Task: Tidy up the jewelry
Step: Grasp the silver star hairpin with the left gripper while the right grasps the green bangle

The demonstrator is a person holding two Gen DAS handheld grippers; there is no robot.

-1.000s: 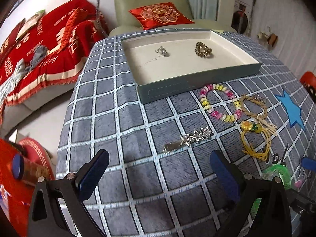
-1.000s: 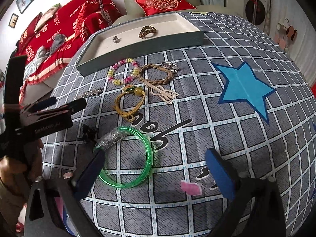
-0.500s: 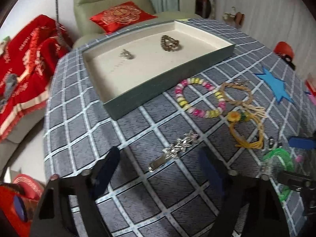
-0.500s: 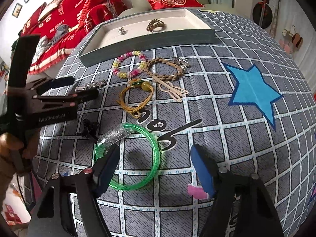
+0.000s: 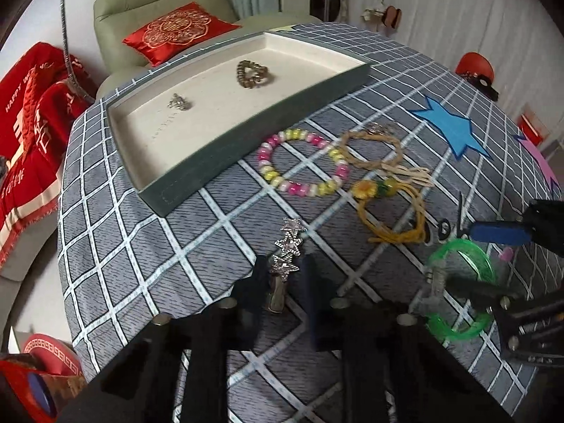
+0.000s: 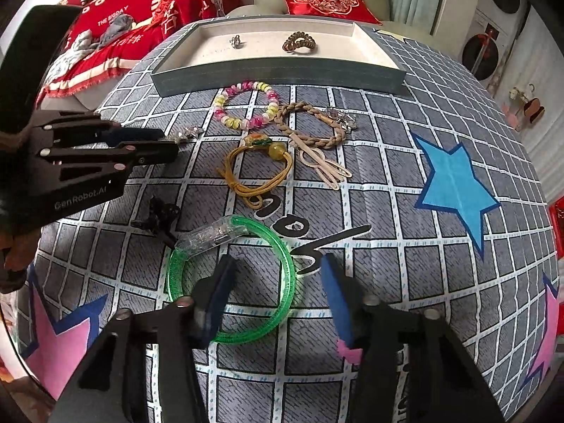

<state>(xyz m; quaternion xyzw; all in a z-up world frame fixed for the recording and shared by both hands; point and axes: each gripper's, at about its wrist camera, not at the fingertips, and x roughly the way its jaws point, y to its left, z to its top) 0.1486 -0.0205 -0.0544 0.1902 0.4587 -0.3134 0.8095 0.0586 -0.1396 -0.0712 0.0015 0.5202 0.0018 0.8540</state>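
Two grippers closing on jewelry

The left gripper [image 5: 283,282] is closing around the silver star hair clip [image 5: 287,252], not yet squeezing. The right gripper [image 6: 278,292] is closing around the green bangle [image 6: 232,278] rim, still loose. Beaded bracelet [image 6: 245,105], yellow cord bracelet [image 6: 261,172] and tray [image 6: 282,74] are lying beyond.

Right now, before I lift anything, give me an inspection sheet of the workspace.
Surface: grey checked tablecloth with star patches.
Job's things: tray holds a ring and coiled hair tie; beaded bracelet, braided bracelet, yellow cord bracelet, star hair clip, green bangle lie outside.
Clutter: small black clip.
Grippers: left tongs closing around the star hair clip; right tongs closing astride the bangle's rim.
Cables: nothing seen.
Surroundings: armchair, red cushion.
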